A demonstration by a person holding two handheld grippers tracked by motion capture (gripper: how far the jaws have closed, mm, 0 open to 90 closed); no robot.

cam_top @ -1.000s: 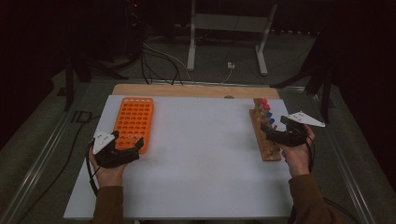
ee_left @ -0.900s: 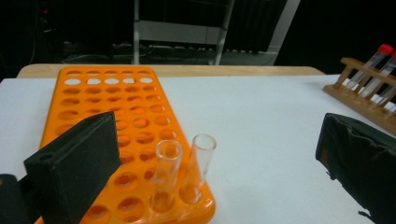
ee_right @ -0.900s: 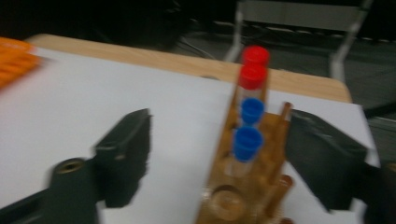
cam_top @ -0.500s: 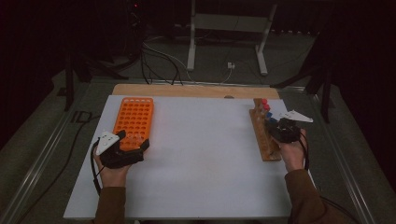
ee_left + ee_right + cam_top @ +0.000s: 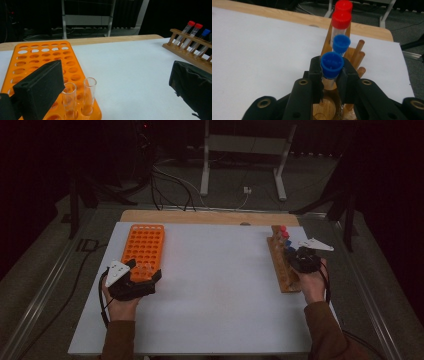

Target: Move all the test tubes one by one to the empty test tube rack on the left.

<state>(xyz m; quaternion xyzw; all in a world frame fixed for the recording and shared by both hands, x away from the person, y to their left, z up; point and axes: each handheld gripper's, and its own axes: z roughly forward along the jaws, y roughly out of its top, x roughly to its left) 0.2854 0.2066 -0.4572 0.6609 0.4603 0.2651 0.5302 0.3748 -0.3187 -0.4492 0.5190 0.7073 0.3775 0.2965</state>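
A wooden rack (image 5: 286, 280) at the table's right holds two red-capped tubes (image 5: 340, 21) and two blue-capped tubes. My right gripper (image 5: 331, 77) has just been closing and is now shut on the nearest blue-capped tube (image 5: 332, 64), which still stands in the rack. The other blue-capped tube (image 5: 341, 43) stands just behind it. An orange rack (image 5: 145, 242) lies at the left, with two uncapped glass tubes (image 5: 89, 95) in its near corner. My left gripper (image 5: 117, 90) is open beside that corner, its left jaw over the rack's near edge.
The racks sit on a white board (image 5: 215, 285) with a wooden strip (image 5: 200, 216) along its far edge. Bare wooden pegs (image 5: 358, 53) rise beside the capped tubes. Metal stand legs (image 5: 205, 165) and cables lie on the floor beyond the table.
The right gripper's jaws have closed around the nearest blue-capped tube after edging in toward the wooden rack. The left hand has hardly moved.
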